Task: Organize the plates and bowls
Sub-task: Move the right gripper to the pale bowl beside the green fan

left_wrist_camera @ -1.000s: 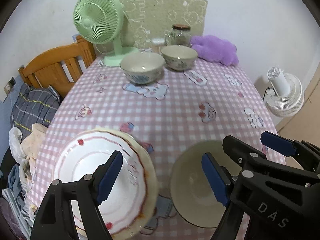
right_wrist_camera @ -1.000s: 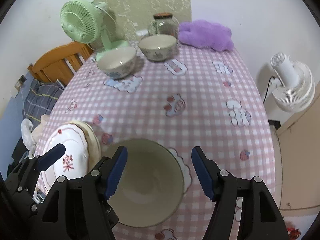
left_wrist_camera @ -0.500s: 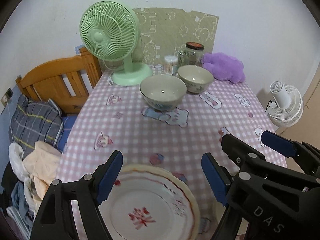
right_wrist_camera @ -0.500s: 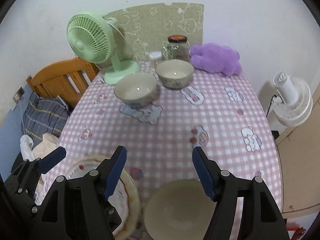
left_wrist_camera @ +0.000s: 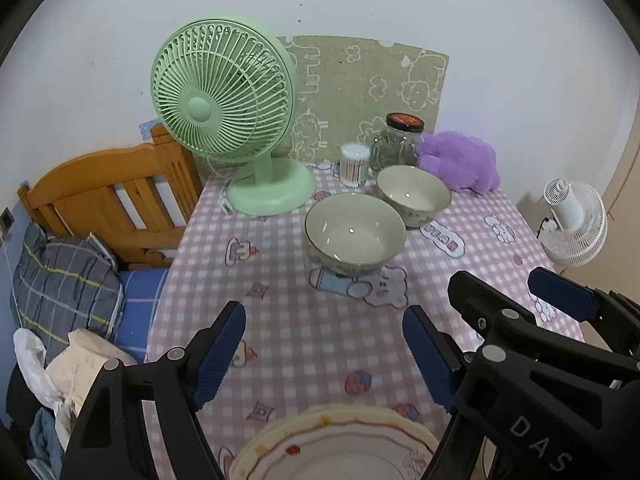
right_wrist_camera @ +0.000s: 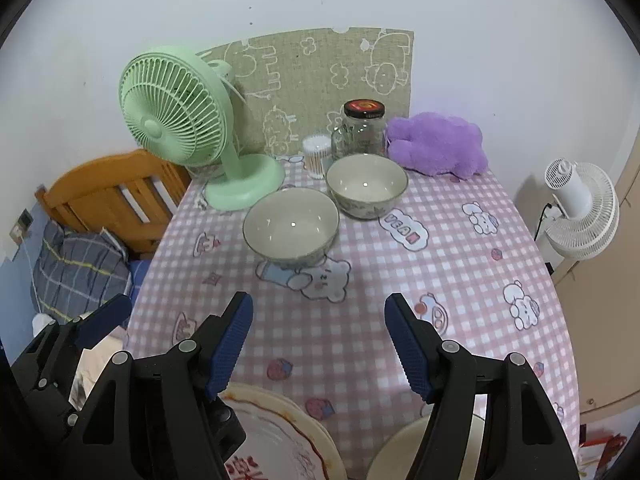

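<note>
Two pale patterned bowls stand at the far end of the pink checked table: a nearer bowl (left_wrist_camera: 354, 232) (right_wrist_camera: 291, 224) and a farther bowl (left_wrist_camera: 414, 196) (right_wrist_camera: 366, 186). At the near edge lies a white plate with red print on a cream plate (left_wrist_camera: 336, 444) (right_wrist_camera: 272, 432). To its right is a cream bowl (right_wrist_camera: 404, 452), partly hidden. My left gripper (left_wrist_camera: 324, 356) hangs open above the cloth just beyond the plates. My right gripper (right_wrist_camera: 320, 344) hangs open beside it, beyond the cream bowl. Neither holds anything.
A green fan (left_wrist_camera: 224, 92), a cotton-swab pot (left_wrist_camera: 354, 164), a glass jar (left_wrist_camera: 398, 142) and a purple plush (left_wrist_camera: 460, 160) line the back of the table. A wooden headboard (left_wrist_camera: 108, 192) and bedding lie left. A white fan (left_wrist_camera: 574, 228) stands right.
Both grippers have lifted and moved on across the table toward the far bowls. The plates and the cream bowl have slipped to the bottom edge of the views. Both jaws stay open.
</note>
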`<action>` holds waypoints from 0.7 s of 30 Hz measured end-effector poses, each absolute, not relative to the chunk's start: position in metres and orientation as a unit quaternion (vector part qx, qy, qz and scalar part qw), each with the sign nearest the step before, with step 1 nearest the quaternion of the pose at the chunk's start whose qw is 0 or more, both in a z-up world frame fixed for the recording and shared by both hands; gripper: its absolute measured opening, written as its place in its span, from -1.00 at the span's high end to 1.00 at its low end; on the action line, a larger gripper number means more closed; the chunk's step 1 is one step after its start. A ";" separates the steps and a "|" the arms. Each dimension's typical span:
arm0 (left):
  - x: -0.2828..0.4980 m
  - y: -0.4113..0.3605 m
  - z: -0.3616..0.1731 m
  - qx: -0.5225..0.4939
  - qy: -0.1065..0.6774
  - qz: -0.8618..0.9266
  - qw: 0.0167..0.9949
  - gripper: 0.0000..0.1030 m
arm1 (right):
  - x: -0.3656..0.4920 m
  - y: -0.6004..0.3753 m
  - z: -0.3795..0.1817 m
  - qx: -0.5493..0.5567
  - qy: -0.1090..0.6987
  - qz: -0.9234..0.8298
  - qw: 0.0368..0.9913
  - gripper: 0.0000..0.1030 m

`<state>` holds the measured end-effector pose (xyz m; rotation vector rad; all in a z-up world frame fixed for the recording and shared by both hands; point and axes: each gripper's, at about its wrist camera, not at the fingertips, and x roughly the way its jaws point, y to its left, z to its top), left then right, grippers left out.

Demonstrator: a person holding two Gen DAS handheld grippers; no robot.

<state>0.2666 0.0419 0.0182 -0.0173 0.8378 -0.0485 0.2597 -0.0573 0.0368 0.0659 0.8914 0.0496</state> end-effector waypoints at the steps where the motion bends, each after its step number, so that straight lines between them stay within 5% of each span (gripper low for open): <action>1: 0.272 0.042 0.017 -0.010 0.407 -0.022 0.913 -0.60 | 0.263 -0.057 0.036 0.033 0.431 0.021 0.901 -0.39; 21: 0.378 0.024 -0.017 -0.002 0.417 0.058 0.907 -0.43 | 0.385 -0.068 -0.004 0.044 0.446 0.071 0.891 -0.30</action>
